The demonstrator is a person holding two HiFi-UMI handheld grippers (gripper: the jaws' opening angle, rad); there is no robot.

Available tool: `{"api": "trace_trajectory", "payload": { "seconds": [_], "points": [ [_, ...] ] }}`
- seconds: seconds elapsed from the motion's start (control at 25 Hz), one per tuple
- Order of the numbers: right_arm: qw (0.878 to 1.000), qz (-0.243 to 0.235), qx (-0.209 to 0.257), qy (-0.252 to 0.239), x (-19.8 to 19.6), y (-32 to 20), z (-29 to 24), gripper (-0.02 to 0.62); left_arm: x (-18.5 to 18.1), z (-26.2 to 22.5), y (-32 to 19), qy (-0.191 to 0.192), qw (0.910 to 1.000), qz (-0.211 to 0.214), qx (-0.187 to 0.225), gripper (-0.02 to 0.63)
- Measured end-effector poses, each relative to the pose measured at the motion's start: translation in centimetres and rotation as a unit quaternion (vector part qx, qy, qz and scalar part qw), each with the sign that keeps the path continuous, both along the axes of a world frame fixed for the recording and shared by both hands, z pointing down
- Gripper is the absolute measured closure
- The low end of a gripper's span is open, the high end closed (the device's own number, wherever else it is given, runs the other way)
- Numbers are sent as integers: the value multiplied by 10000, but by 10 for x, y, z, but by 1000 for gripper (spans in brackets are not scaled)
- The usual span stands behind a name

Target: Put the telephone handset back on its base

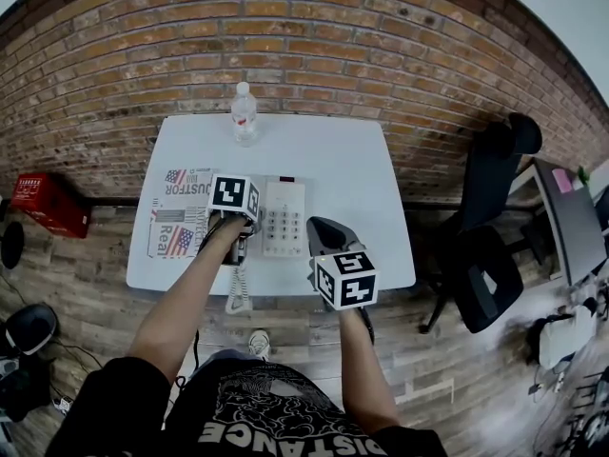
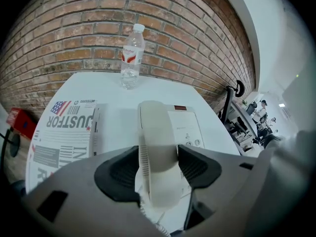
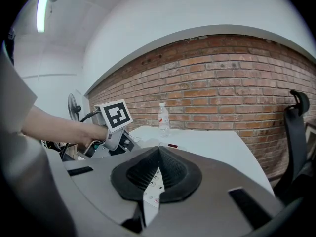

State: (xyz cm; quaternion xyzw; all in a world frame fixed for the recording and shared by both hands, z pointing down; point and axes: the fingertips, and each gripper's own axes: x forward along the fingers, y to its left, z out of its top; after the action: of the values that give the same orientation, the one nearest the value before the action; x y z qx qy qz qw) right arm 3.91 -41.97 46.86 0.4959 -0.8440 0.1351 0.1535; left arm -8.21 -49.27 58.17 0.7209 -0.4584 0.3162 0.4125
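Handset (image 2: 158,147) (on its base (image 2: 185,125)) sits between left gripper's (image 2: 158,171) spread fingers.

Place: an office workroom
Wall: bare brick (image 1: 314,46)
Floor: wood planks (image 1: 95,284)
Furniture: white table (image 1: 333,160) against the wall, black swivel chairs (image 1: 485,274) beside it

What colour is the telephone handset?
The handset is off-white. It shows best in the left gripper view.

L claw (image 2: 159,168) apart, R claw (image 3: 157,171) closed.
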Motion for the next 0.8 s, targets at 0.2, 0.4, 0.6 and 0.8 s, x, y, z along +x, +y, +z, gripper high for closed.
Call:
{"api": "trace_trajectory", "payload": {
  "seconds": [0.2,0.4,0.6,0.8],
  "points": [
    [10000,-60,14,-6,0,9,-3,595,-5,-11,7,25,9998,-81,202,368],
    [9999,-146,84,-24,-1,15,-10,595,-7,-31,16,248,9984,-122,503,369],
    [9996,-231,158,-14,-2,23,-19,595,-8,-61,28,450,9932,-54,1076,380],
    [9991,-300,284,25,0,33,-30,595,-5,-99,45,717,9819,85,1750,387]
  ]
}}
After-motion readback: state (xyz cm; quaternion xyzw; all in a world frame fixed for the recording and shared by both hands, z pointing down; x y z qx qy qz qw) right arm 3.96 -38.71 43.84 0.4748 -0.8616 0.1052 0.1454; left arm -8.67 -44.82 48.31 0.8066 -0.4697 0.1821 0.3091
